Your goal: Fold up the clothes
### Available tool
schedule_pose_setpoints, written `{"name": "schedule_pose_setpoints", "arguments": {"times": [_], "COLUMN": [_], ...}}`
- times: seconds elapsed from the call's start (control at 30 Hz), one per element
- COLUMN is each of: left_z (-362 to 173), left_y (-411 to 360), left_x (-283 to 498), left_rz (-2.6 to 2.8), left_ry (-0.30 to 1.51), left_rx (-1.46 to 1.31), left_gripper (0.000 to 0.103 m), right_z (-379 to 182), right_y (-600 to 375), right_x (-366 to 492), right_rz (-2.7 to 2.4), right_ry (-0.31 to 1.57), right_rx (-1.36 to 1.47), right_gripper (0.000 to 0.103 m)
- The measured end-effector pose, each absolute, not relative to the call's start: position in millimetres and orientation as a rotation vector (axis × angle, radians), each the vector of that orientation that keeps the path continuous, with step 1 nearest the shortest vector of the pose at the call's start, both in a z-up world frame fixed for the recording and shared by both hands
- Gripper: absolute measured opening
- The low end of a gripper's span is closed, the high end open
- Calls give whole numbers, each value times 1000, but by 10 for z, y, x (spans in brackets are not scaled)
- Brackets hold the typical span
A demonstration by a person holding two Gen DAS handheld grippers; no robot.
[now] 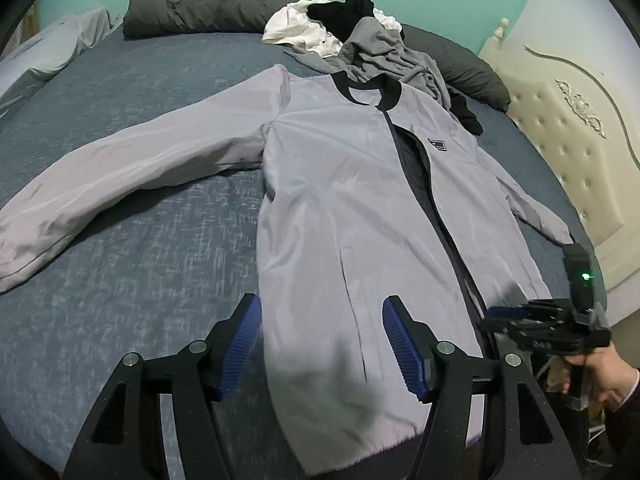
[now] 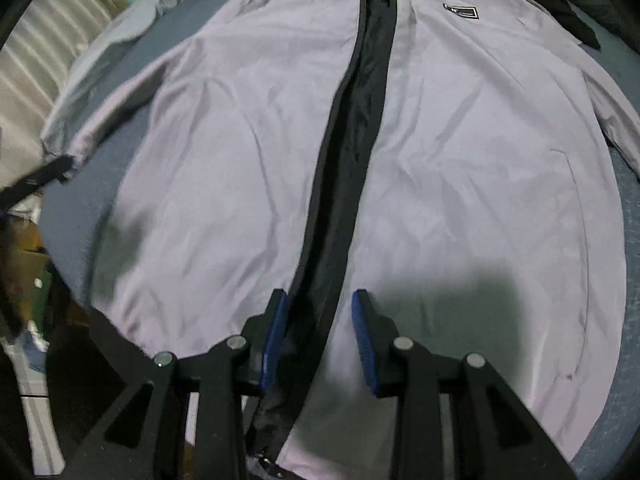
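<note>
A light grey-lilac jacket (image 1: pixel 340 184) with a black collar and an open black front lies flat, front up, on the blue bed (image 1: pixel 132 264); it also fills the right wrist view (image 2: pixel 460 152). Its left sleeve (image 1: pixel 120 176) is spread out to the side. My left gripper (image 1: pixel 322 312) is open, hovering over the jacket's left front panel near the hem. My right gripper (image 2: pixel 320 304) is open, above the black zipper strip (image 2: pixel 348 168) near the hem. The right gripper also shows in the left wrist view (image 1: pixel 520 316), held by a hand at the jacket's right edge.
A pile of grey, white and black clothes (image 1: pixel 360 36) lies beyond the collar. A dark grey duvet (image 1: pixel 192 4) lies at the far edge. A cream tufted headboard (image 1: pixel 560 128) stands on the right. The bed's near edge drops to a cluttered floor (image 2: pixel 32 280).
</note>
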State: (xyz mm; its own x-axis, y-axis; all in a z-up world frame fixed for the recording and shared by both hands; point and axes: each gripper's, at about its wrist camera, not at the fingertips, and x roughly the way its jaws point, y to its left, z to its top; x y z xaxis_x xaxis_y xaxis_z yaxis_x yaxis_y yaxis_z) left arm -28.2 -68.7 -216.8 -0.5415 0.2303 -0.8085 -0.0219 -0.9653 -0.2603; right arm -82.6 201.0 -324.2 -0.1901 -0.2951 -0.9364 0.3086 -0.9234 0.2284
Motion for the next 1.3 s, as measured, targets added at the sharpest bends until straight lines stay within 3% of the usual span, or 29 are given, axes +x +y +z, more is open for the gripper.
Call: {"name": "schedule_pose_setpoints", "arguments": {"times": [0.1, 0.27, 0.33, 0.5, 0.77, 0.93, 1.1, 1.3], "left_z": [-2093, -1981, -1946, -1936, -1964, -2023, -2207, -2550], "left_y": [-736, -810, -833, -800, -609, -408, 79, 819], "left_x": [-159, -14, 24, 13, -24, -80, -173, -291], "left_rz": [2632, 2657, 2663, 2659, 2625, 2555, 2413, 2237], "left_ry": [-321, -310, -308, -313, -292, -318, -306, -276], "left_rx": [-1413, -1393, -1383, -1384, -1391, -1403, -1425, -1481], "left_gripper": [67, 67, 67, 67, 67, 68, 69, 69], "right_z": [-3298, -3304, -3256, -3228, -3362, -2990, -2507, -2615], "right_y": [1975, 1963, 1966, 1738, 1753, 2101, 2983, 4016], "right_x": [-797, -768, -753, -735, -836, -797, -727, -580], "right_rz": [-2194, -2224, -2218, -2188, -2135, -2171, -2347, -2414], "right_ry": [40, 3, -78, -19, -93, -184, -239, -401], "right_rx": [1699, 1680, 1659, 1635, 1654, 1549, 1459, 1590], "right_gripper": [14, 3, 3, 3, 3, 8, 36, 36]}}
